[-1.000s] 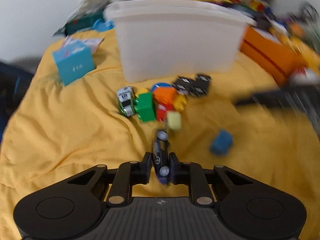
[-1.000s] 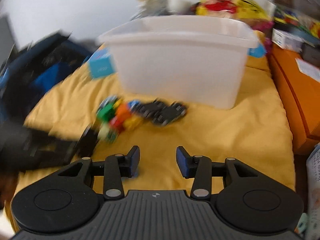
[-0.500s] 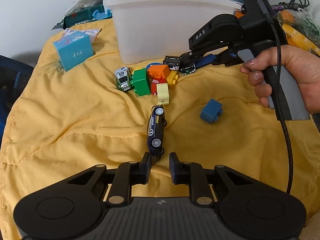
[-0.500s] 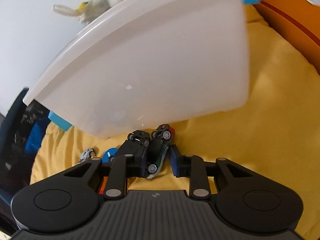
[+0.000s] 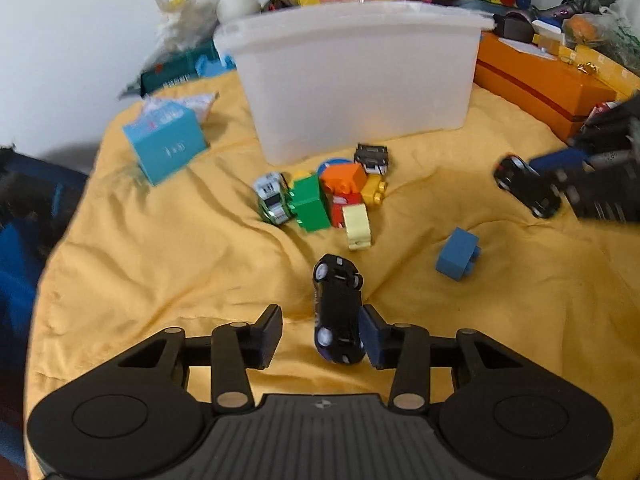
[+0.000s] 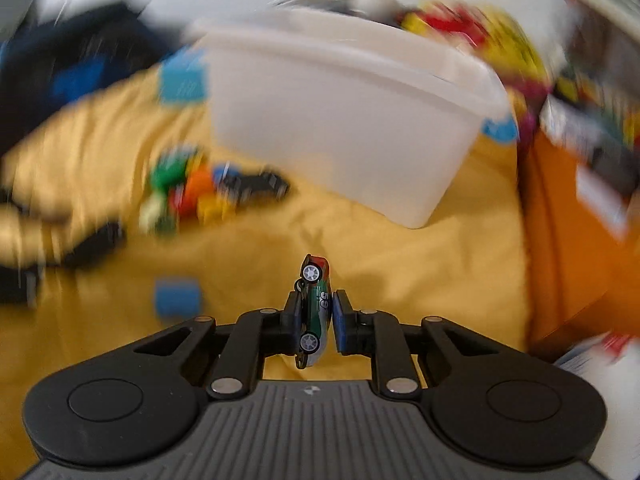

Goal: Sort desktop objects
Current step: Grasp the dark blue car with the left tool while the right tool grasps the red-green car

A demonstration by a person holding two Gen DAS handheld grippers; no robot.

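Note:
My left gripper (image 5: 320,336) is open. A dark blue toy car (image 5: 338,314) lies on the yellow cloth between its fingers, against the right finger. My right gripper (image 6: 316,316) is shut on a green toy car (image 6: 316,304) turned on its side; it also shows at the right edge of the left wrist view (image 5: 526,192). A heap of bricks and cars lies before the white bin (image 5: 356,80): a green brick (image 5: 310,202), an orange brick (image 5: 344,178), a pale yellow brick (image 5: 357,226), a white-green car (image 5: 273,198) and a black car (image 5: 372,156). A blue brick (image 5: 458,254) lies apart.
A light blue box (image 5: 166,146) stands at the left on the cloth. An orange box (image 5: 540,80) borders the right side. Cluttered toys and bags sit behind the bin by the white wall. The right wrist view is blurred by motion.
My left gripper has opened and let go of the dark blue car, which now lies on the cloth. My right gripper closed on the green car by the bin and pulled back with it.

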